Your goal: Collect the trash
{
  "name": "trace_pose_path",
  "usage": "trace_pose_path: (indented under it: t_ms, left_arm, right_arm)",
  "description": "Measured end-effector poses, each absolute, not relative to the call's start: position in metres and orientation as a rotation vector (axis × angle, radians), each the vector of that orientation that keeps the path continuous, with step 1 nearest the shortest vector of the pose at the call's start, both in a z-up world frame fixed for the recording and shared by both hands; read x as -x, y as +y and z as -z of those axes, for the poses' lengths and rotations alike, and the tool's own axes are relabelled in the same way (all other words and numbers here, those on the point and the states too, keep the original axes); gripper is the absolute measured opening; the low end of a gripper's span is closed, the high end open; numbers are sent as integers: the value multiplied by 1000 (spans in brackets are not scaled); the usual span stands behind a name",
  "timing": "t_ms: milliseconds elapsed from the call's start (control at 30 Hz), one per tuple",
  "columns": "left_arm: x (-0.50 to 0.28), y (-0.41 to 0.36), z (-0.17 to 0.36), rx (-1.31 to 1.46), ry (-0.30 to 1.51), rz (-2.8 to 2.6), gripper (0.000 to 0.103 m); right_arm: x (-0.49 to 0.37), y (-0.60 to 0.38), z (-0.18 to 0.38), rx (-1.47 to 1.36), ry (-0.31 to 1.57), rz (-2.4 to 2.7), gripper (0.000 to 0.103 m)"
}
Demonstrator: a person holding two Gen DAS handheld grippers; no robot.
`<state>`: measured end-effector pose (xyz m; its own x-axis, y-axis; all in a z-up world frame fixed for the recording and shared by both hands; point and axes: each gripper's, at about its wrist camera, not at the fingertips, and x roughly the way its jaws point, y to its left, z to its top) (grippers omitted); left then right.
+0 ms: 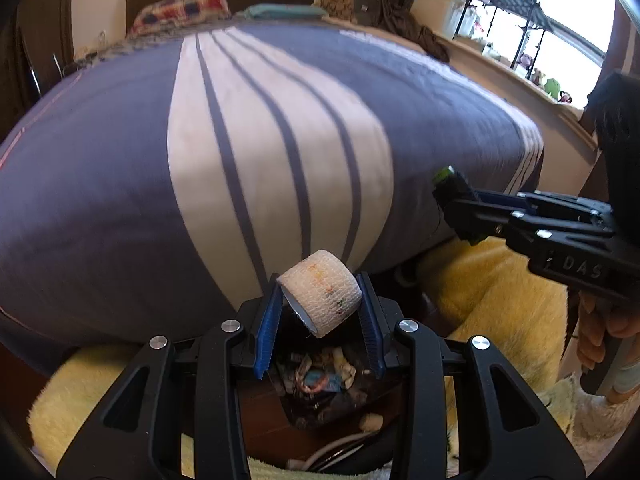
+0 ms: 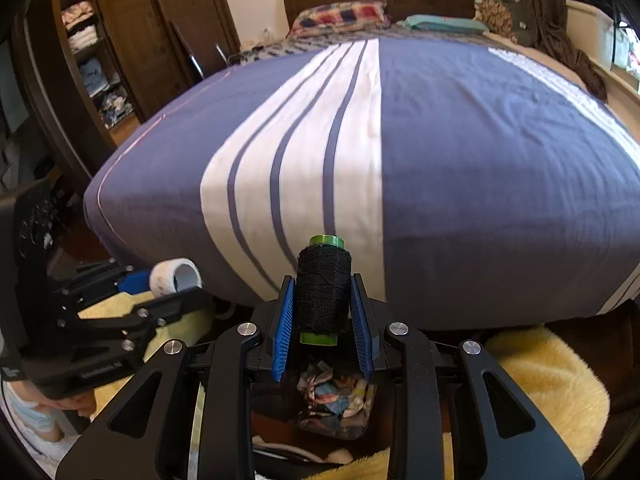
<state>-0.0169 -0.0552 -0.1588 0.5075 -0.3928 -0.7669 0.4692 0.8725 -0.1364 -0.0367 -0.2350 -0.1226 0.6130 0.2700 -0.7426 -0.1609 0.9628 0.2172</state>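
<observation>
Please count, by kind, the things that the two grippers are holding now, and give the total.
Roll of white bandage tape, held crosswise in the jaws of the left gripper: 1
Spool of black thread with green ends, upright in the jaws of the right gripper: 1
Total: 2

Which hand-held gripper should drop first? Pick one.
Left, marginally. Its hand-held gripper holds the tape roll directly above the bin. The right with its spool hangs over it too.
</observation>
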Motion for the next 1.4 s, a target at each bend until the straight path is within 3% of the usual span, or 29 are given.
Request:
trace_pose_path:
  t_ms: [633, 1100, 1200, 1267, 1400]
  left_arm:
    - [1, -42, 273, -56, 1188, 501, 35]
    - [-14, -67, 323, -70, 1337, 537, 36]
    - [-17, -67, 328, -62, 1356, 528, 45]
    - [-17, -65, 329, -58, 1358, 518, 55]
    - [-18, -62, 325, -72, 1345, 496, 66]
  right_arm:
    - [26, -217, 225, -167, 1163, -268, 28]
    - [6, -216, 283, -241, 1331, -273, 31]
    - [0, -217, 284, -262, 1337, -277, 32]
    - [-3, -221, 285, -270, 1331, -269, 43]
    - [-6, -228, 278, -280, 1304, -248, 55]
